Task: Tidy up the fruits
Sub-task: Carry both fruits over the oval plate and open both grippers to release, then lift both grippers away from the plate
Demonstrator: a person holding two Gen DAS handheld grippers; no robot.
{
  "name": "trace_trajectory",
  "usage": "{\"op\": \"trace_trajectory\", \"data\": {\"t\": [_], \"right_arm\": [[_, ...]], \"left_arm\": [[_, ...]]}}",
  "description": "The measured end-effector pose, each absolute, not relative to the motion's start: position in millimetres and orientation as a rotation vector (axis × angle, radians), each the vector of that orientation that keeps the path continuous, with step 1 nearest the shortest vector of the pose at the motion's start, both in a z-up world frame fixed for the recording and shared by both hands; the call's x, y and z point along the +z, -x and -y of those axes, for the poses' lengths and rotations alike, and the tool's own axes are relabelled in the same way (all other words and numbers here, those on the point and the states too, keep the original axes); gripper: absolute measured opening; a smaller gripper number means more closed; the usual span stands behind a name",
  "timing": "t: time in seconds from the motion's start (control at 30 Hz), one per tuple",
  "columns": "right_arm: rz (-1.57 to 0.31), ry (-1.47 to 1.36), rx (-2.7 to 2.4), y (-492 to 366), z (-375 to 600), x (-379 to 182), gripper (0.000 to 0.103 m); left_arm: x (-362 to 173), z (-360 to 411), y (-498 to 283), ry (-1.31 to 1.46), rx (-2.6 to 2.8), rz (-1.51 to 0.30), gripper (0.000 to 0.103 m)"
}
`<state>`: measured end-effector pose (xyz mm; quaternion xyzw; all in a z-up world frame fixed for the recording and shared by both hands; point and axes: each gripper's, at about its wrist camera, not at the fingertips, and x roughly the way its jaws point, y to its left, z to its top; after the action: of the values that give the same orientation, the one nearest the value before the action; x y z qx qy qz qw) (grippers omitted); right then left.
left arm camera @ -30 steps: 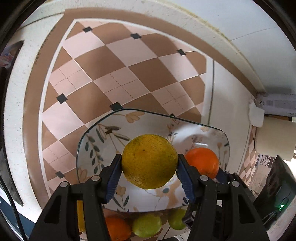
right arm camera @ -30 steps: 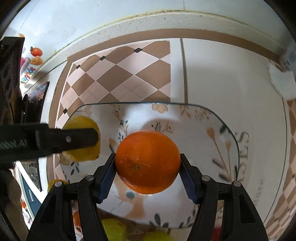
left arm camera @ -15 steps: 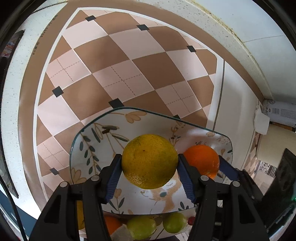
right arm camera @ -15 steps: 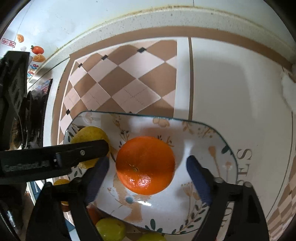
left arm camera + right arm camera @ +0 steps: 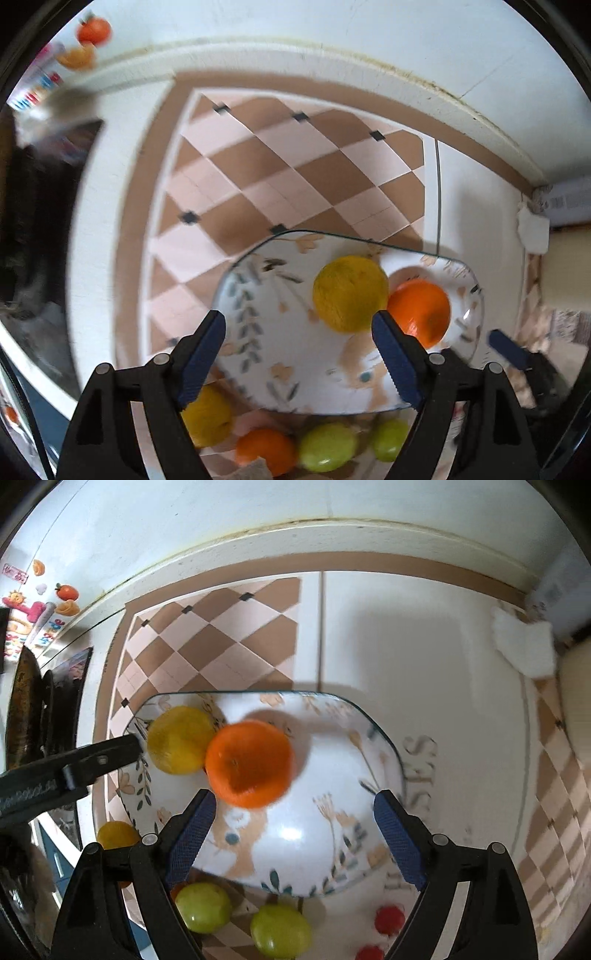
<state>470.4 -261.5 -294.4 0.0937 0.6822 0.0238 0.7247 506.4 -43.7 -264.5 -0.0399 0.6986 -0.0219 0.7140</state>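
Note:
A floral plate (image 5: 280,332) (image 5: 332,834) holds a yellow citrus fruit (image 5: 350,293) (image 5: 180,739) and an orange (image 5: 419,312) (image 5: 249,762), touching side by side. My left gripper (image 5: 299,354) is open and empty just in front of the plate. My right gripper (image 5: 291,834) is open and empty, over the plate's near side. The left gripper's arm (image 5: 66,771) shows at the left of the right wrist view. Loose fruits lie in front of the plate: a yellow one (image 5: 207,415), an orange (image 5: 266,454) and two green ones (image 5: 203,906) (image 5: 280,934).
The plate sits on a counter with a checkered brown mat (image 5: 280,177) and a white mat (image 5: 424,686). Small red fruits (image 5: 388,919) lie at the front right. A wall (image 5: 258,509) runs along the back. Dark objects (image 5: 26,701) stand at the left.
Both grippers have opened and pulled back. The yellow fruit and the orange now lie on the plate, released.

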Motion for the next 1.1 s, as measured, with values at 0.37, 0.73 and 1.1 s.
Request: {"op": "trace_trajectory", "data": {"t": [0.37,0.73,1.1], "right_arm": [[-1.384,-0.208,-0.038,-405,248,-232,0.09],[-1.272,-0.187,-0.012,-335,220,-163,0.09],[-1.198,-0.192,0.04,-286,207,-113,0.09]], "left_arm": [[-207,35,-434,-0.059,-0.057,-1.379,0.081],[-151,23,-367,-0.028,-0.092,-1.261,0.081],[-111,12,-317,-0.018,-0.139,-1.207,0.081]]}}
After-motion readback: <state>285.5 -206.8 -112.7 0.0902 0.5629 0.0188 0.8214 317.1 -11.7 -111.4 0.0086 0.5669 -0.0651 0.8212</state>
